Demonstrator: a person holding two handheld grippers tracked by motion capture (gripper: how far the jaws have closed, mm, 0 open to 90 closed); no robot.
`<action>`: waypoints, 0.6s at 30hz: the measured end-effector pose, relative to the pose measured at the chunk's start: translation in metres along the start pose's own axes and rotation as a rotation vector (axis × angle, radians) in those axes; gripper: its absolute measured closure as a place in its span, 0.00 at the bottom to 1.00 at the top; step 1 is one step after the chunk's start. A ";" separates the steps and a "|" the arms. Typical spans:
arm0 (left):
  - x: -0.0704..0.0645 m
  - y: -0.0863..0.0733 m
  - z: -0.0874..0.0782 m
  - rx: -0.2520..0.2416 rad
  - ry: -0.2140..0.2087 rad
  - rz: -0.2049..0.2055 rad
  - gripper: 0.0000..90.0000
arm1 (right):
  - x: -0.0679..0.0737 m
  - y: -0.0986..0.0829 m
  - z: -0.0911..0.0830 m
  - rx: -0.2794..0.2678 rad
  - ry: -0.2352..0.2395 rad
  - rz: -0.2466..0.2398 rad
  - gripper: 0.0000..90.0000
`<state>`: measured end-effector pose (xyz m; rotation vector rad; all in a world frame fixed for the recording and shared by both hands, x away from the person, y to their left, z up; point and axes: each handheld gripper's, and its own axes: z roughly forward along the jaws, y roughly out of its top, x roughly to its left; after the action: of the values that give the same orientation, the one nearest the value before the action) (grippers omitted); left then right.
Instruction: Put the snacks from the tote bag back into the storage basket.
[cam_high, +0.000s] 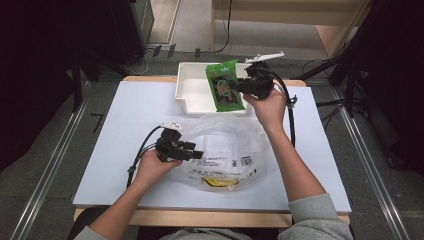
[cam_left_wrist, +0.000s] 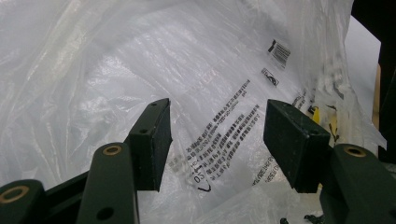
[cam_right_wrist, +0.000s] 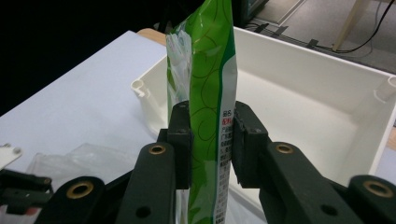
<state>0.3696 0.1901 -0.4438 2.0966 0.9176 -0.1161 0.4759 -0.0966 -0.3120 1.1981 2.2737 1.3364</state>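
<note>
Right gripper (cam_right_wrist: 210, 140): clamped on the green snack packet (cam_right_wrist: 210, 70), gripped by its lower part so the pouch stands upright on edge.
Packet position: lifted above the white plastic tray (cam_high: 187, 90) at the table's far edge, clear of the tray floor; probably on its way to the bag.
Left gripper (cam_left_wrist: 217, 135): spread wide, gripping nothing, pointed at the clear plastic bag (cam_left_wrist: 187, 70); likely poised to pinch the film and hold the mouth open.
Bag: lying crumpled mid-table (cam_high: 225, 145), just in front of the tray, with something yellow (cam_high: 218, 182) inside near the front edge.
High view: layout of tray, bag and both hands.
Right gripper view: thin edge of the packet squeezed between the pads.
Left gripper view: printed text and a barcode (cam_left_wrist: 279, 52) on the film.
</note>
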 end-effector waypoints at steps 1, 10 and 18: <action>0.000 0.000 0.000 0.001 0.001 0.000 0.47 | -0.001 0.002 0.002 0.003 -0.002 0.003 0.82; 0.001 0.000 0.000 0.003 0.002 -0.002 0.47 | -0.006 0.019 0.014 -0.003 -0.019 0.000 0.82; 0.002 0.000 0.000 0.008 0.003 0.006 0.47 | -0.016 0.029 0.030 -0.010 -0.041 0.016 0.82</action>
<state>0.3707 0.1912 -0.4442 2.1069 0.9145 -0.1135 0.5186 -0.0835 -0.3080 1.2316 2.2308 1.3147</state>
